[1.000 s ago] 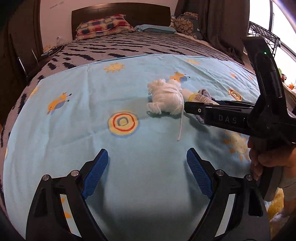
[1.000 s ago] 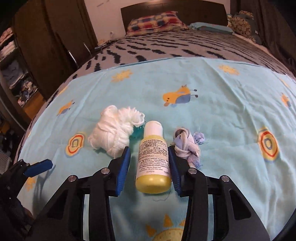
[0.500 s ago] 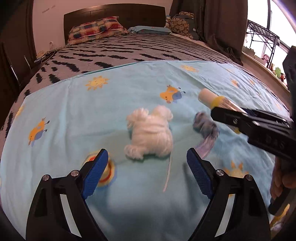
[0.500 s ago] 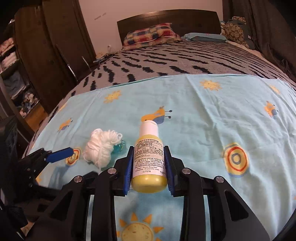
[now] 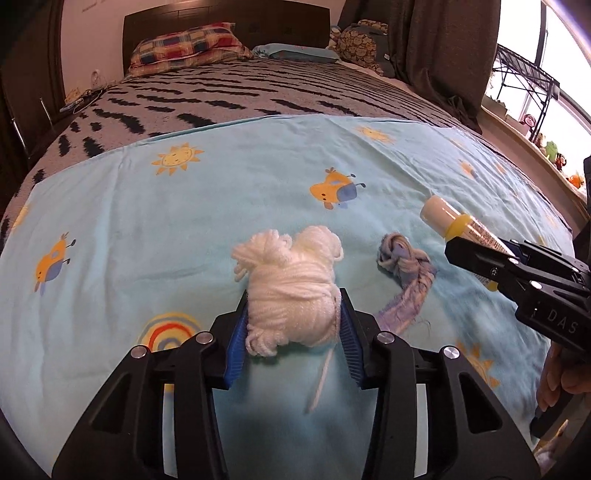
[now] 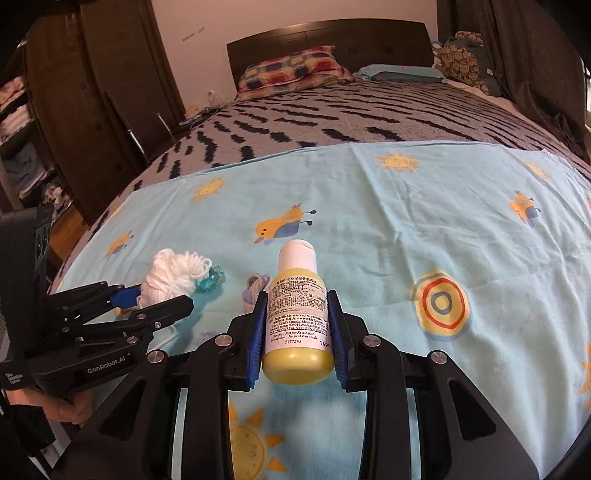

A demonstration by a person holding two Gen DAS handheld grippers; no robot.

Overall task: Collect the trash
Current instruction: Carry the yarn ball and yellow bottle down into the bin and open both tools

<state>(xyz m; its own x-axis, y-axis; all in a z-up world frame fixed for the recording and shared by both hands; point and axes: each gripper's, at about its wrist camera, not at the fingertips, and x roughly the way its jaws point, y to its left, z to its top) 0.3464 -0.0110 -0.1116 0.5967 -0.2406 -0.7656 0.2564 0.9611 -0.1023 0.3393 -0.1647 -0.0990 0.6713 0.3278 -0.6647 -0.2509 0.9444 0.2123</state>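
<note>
Left wrist: yarn bundle (image 5: 291,291) between fingers (image 5: 236,341).

Light-blue printed cotton sheet (image 5: 221,221) overlies grey black-striped blanket (image 5: 236,99); checked pillow (image 5: 184,46) far, against dark wooden headboard (image 5: 221,14).

Black left gripper (image 5: 293,325), blue ribbed pads (image 5: 236,339), silver screws (GenRobot.AI lettering), bare-skinned hand (image 6: 72,404)
</note>
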